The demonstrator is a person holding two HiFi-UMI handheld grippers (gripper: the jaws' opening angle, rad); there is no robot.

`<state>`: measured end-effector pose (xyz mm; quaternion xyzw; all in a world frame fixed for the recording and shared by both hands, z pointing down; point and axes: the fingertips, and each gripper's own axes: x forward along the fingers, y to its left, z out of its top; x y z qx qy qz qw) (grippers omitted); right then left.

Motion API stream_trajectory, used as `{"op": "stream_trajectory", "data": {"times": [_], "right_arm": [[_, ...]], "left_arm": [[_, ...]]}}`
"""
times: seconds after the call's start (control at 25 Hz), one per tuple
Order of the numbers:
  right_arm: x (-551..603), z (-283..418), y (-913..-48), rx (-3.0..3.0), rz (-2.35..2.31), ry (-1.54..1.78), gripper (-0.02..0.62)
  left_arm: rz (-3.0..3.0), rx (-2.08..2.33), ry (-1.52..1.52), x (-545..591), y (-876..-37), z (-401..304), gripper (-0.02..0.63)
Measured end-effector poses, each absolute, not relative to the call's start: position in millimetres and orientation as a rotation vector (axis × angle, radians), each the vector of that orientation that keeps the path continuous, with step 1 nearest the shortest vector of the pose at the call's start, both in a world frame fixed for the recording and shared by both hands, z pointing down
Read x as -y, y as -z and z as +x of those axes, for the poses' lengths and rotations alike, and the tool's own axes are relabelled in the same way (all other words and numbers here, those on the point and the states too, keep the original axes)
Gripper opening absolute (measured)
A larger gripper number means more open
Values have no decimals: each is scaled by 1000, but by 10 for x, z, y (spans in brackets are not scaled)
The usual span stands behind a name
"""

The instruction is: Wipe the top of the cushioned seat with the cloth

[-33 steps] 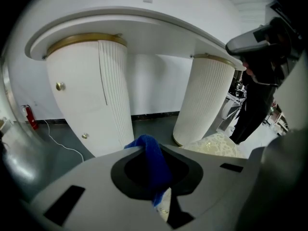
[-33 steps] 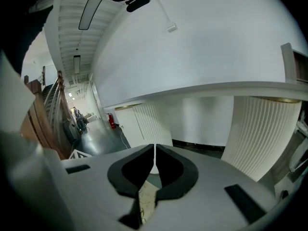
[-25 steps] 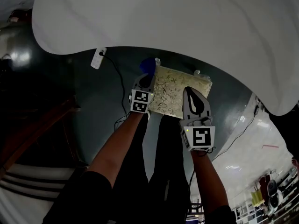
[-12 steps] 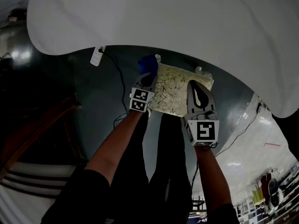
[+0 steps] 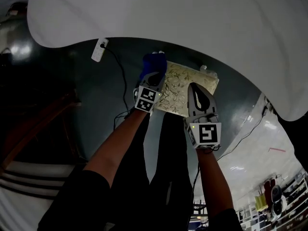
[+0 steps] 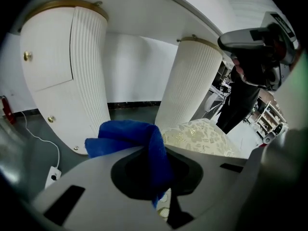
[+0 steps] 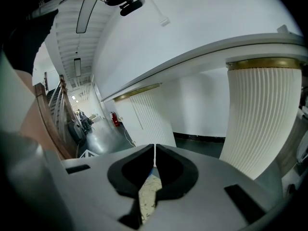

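The cushioned seat (image 5: 185, 83), cream with a leafy pattern, stands on the dark floor under a white table edge; it also shows in the left gripper view as a pale seat (image 6: 202, 137). My left gripper (image 5: 153, 76) is shut on a blue cloth (image 5: 154, 64) that bunches up above the jaws, the blue cloth (image 6: 139, 138), held over the seat's left edge. My right gripper (image 5: 198, 93) hovers over the seat's near right part, jaws shut with nothing between them; a sliver of the seat (image 7: 147, 194) shows below them.
A large white table top (image 5: 168, 18) overhangs the seat, carried by white ribbed columns (image 6: 185, 85). A white power strip (image 5: 98, 49) with a black cable lies on the floor to the left. A wooden stair rail (image 5: 33, 134) runs at the far left.
My left gripper has moved forward with the blue cloth, which now shows more fully past the seat's far left corner. The right gripper shifted slightly back and left.
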<state>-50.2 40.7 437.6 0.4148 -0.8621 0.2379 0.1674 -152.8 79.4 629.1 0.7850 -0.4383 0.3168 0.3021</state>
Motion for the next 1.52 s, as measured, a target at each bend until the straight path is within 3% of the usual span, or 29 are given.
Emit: {"op": "stream_trajectory", "data": {"times": [1.52], "right_arm": [[-467,536,-4553,2358,1363,-746,38]], "left_arm": [[2078,1113,-841,-916,-6307,-805,35]]}}
